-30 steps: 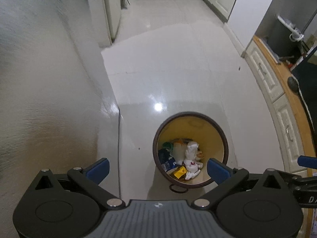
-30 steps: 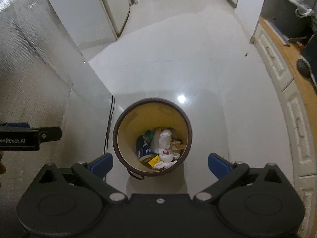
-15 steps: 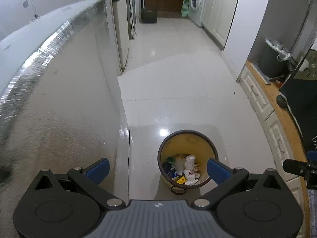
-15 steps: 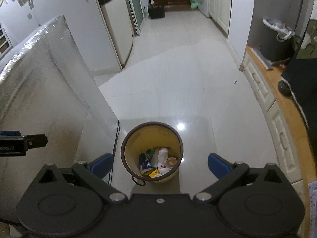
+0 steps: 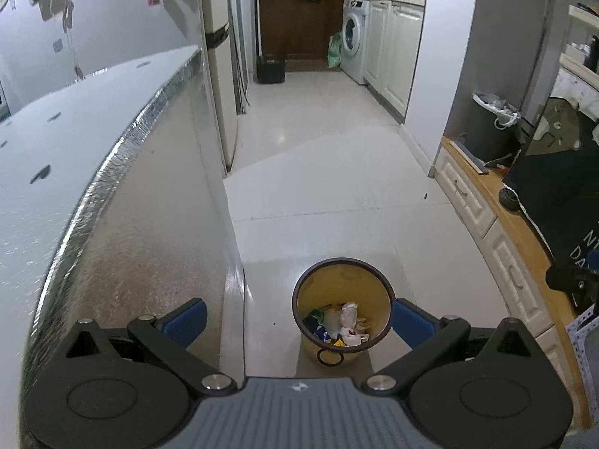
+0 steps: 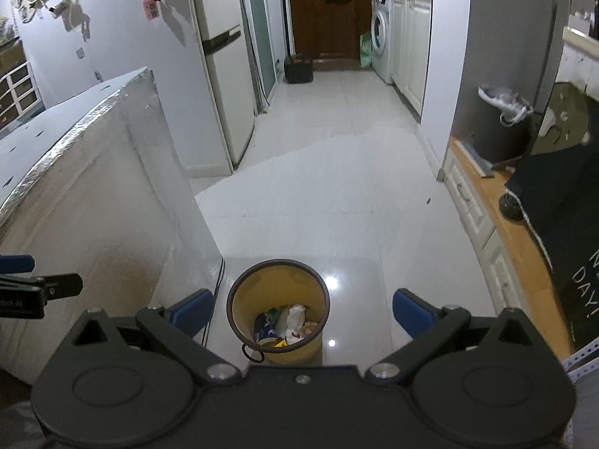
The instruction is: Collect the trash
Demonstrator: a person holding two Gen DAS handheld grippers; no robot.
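Glossy white tiled floor (image 5: 329,172) of a narrow hallway, brown door and washing machine (image 5: 353,48) at the far end, foil-faced table (image 5: 112,172) along the left side.

Item 1: yellow waste bin (image 5: 342,312), dark rim, standing on the floor below both cameras, holding crumpled white paper, a blue packet and yellow scraps.

Item 2: left gripper (image 5: 297,320), blue pads spread wide, nothing between them; bin sits toward its right pad.

Item 3: right gripper (image 6: 303,310), jaws likewise wide apart and empty; bin (image 6: 279,307) lies nearer its left pad. Both grippers held high, angled forward and down.
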